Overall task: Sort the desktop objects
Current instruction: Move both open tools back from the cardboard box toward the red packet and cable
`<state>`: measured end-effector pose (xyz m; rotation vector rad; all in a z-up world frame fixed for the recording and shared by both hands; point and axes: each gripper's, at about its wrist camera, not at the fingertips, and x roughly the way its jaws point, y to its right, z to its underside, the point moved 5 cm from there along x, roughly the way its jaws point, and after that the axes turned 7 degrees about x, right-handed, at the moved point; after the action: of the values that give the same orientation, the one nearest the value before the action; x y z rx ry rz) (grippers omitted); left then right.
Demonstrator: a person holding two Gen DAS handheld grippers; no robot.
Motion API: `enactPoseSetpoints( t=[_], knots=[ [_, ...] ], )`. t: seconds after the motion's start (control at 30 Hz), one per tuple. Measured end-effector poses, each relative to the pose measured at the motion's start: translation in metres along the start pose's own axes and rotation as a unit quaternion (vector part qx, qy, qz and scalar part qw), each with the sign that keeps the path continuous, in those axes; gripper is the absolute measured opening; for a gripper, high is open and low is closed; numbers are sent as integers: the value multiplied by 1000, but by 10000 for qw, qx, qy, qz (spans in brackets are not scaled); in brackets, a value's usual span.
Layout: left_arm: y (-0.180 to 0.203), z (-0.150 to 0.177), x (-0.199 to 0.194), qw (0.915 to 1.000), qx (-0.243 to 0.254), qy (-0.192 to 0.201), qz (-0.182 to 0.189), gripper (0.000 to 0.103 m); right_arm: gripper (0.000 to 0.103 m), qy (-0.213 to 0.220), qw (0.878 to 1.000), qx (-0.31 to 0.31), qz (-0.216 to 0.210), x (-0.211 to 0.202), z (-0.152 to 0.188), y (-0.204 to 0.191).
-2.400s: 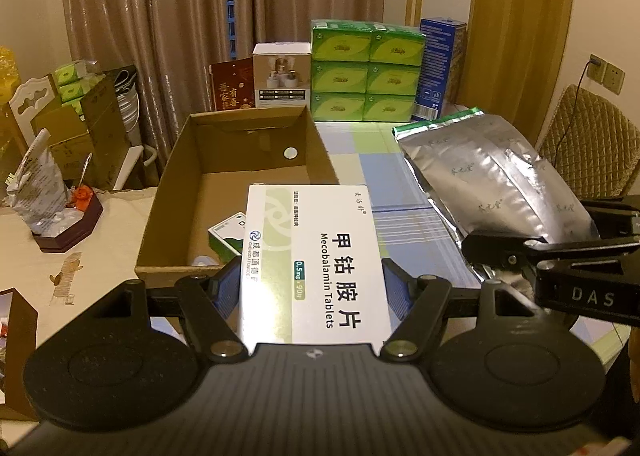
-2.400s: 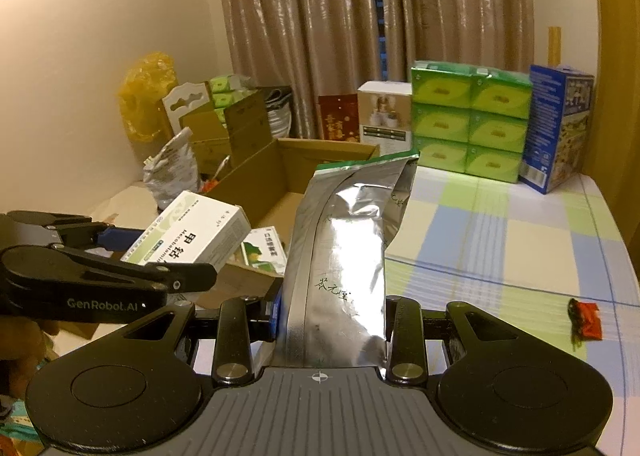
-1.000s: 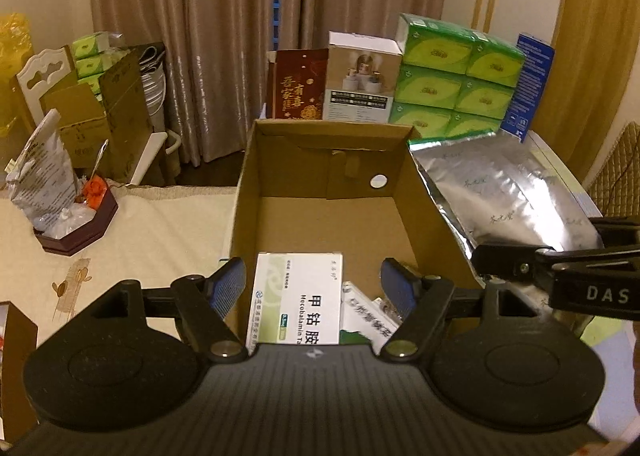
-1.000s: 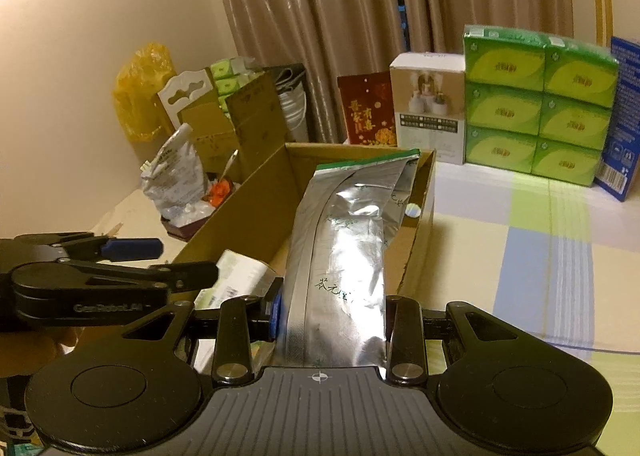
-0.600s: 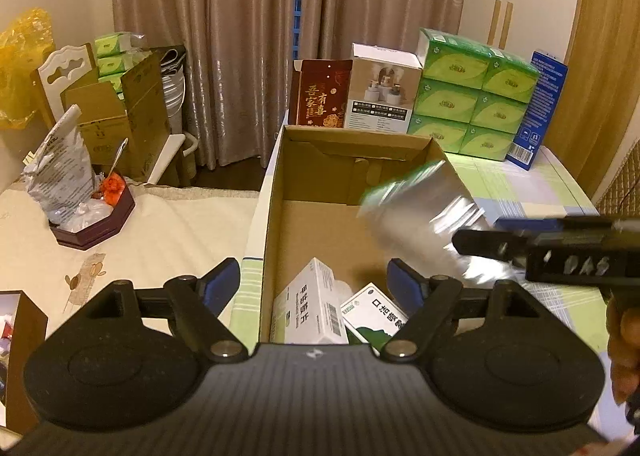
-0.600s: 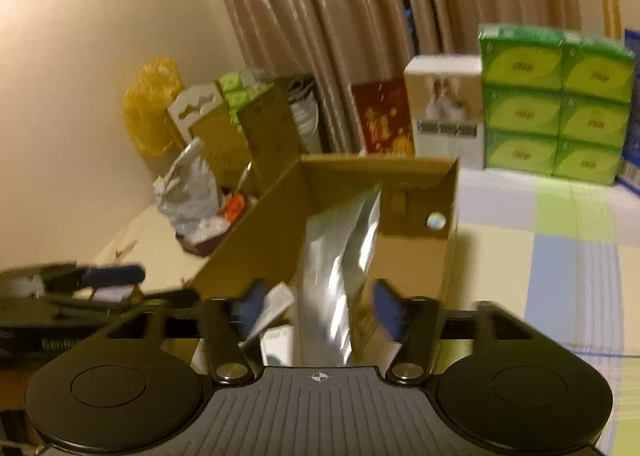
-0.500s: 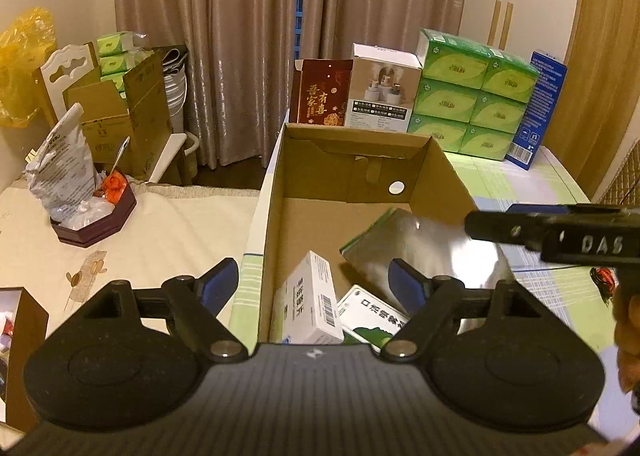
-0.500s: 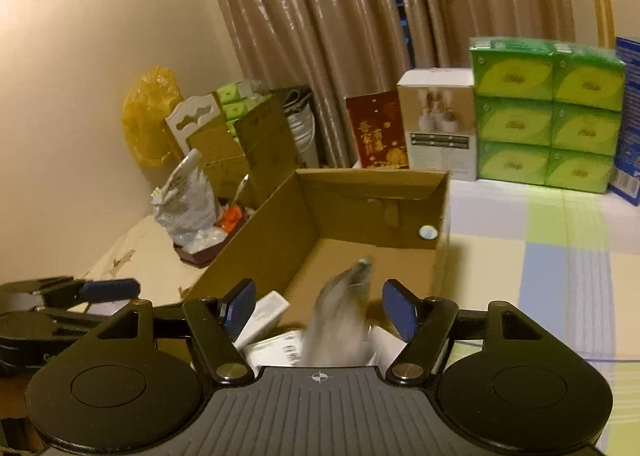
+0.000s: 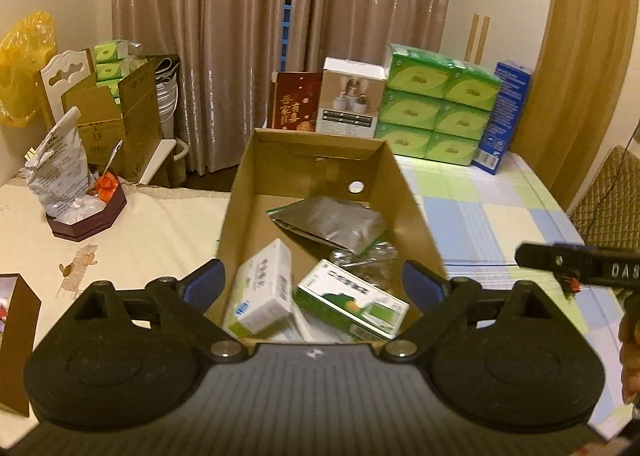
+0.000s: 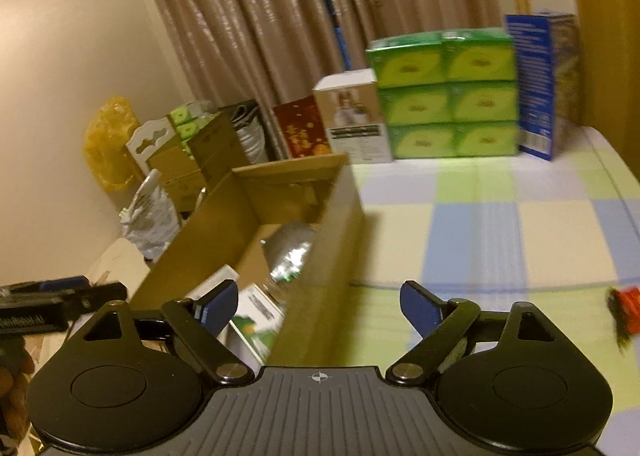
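A checked tablecloth (image 10: 472,224) carries the cardboard box (image 9: 416,216); stacked green packs (image 9: 436,122); a small red item (image 10: 628,306).

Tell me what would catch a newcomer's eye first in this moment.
The open cardboard box at centre, holding a silver foil pouch behind two medicine boxes. Behind it, the bright green tissue packs are stacked against the curtain. Both grippers, left and right, are open and empty.

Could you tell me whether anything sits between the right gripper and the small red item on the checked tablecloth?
Nothing visible does. The right gripper is open and empty, and the small red item lies to its right on bare checked tablecloth. The cardboard box stands on the other side, to the left.
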<state>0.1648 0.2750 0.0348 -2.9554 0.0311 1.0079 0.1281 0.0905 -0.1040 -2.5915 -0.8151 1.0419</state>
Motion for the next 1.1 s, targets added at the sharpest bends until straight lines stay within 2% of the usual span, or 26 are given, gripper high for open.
enactPoseSetpoints(
  t=[0.3, 0.5, 0.77, 1.1],
  knots=[
    [49, 9, -33, 9999, 60, 81, 90, 101, 95, 22, 9990, 205, 392, -60, 20, 44],
    [88, 17, -44, 9997, 124, 85, 208, 101, 101, 71, 9980, 335, 539, -94, 29, 67],
    [133, 23, -52, 9985, 237, 122, 475, 102, 101, 190, 9964, 357, 742, -129, 34, 94],
    [181, 35, -47, 9954, 337, 115, 886, 102, 101, 282, 9911, 676, 1112, -162, 44, 140]
  ],
)
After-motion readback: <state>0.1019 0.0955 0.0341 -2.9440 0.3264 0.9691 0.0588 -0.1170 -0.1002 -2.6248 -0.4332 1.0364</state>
